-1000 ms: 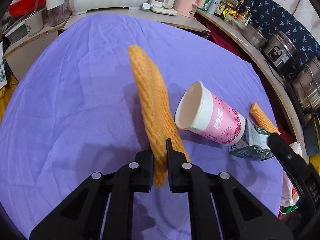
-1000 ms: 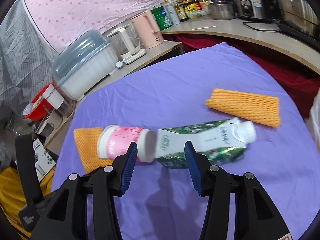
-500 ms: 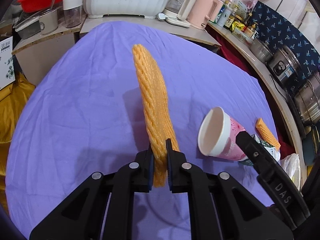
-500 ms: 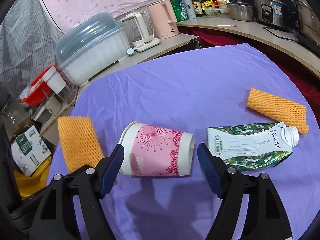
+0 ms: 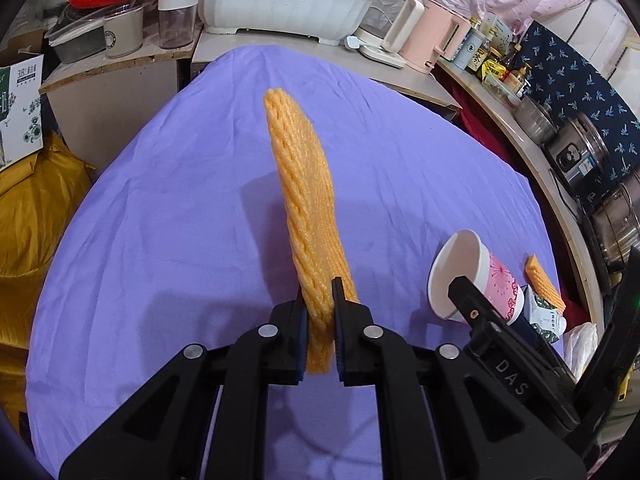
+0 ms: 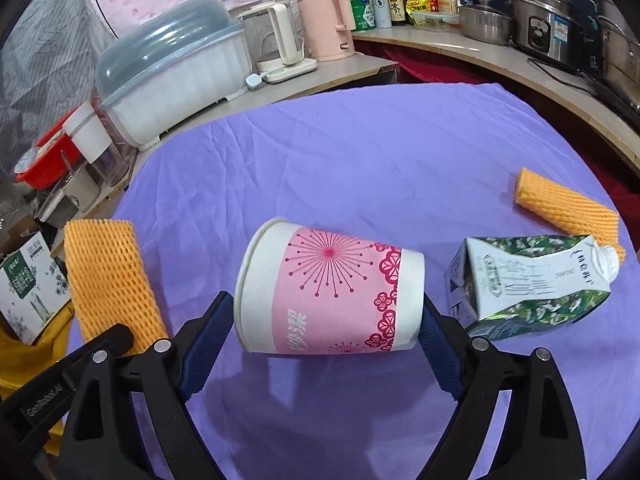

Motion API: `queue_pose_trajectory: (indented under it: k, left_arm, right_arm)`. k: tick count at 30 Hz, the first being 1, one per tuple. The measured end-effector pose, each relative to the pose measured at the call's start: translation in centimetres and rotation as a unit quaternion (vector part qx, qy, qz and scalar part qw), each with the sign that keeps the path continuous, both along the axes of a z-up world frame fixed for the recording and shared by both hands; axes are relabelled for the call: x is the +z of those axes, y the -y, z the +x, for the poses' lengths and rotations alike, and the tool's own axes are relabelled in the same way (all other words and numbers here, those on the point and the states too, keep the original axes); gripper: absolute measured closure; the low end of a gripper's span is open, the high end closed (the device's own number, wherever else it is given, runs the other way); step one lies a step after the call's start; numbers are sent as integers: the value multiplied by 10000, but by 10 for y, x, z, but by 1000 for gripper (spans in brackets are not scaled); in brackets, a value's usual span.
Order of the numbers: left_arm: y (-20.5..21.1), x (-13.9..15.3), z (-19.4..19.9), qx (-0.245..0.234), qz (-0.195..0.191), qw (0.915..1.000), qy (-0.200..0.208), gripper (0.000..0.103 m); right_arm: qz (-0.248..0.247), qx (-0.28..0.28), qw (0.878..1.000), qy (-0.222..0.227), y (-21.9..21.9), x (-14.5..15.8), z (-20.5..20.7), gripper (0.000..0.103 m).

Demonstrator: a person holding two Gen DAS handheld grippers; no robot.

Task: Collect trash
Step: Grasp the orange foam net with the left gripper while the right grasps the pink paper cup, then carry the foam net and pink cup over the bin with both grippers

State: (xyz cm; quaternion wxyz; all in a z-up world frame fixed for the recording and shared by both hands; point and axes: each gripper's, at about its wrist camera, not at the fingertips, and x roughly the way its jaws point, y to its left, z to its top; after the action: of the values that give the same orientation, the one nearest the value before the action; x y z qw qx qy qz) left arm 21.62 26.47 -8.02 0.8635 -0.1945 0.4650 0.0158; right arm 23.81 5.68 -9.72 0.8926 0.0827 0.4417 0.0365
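Your left tongs (image 5: 320, 312) pinch the near end of an orange foam net (image 5: 308, 216), held on edge above the purple tabletop (image 5: 160, 220). Your right tongs (image 6: 328, 320) stand wide, straddling the pink paper cup (image 6: 332, 288) lying sideways. Beyond lie the crumpled carton (image 6: 532, 284) and a second foam net (image 6: 560, 204).

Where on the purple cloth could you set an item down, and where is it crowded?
Bare purple cloth lies between the tipped pink paper cup and the white lidded tub. Crowded: beside the cup, the crumpled green carton and an orange foam net.
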Motion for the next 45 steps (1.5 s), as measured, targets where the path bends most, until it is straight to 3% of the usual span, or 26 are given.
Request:
queue_pose_trajectory:
  k: [9,19,34,45]
  left_arm:
    - [1,4,-4,-96,-30,9999,49,93]
    - [24,27,-19,-319,-25,9991,291,93]
    - [103,66,-54,-966,123,9930,674,93]
    - [188,83,-81,-1607,352,9827,853,93]
  right_arm:
    - [104,-27,9999,105,2,5,-7,21]
    - [142,-168,9987,457,26,38,-36,21]
    - [284,-738,9932,851,102,77,-93,21]
    - [442,-1333,9843,1068,185,87,-139,21]
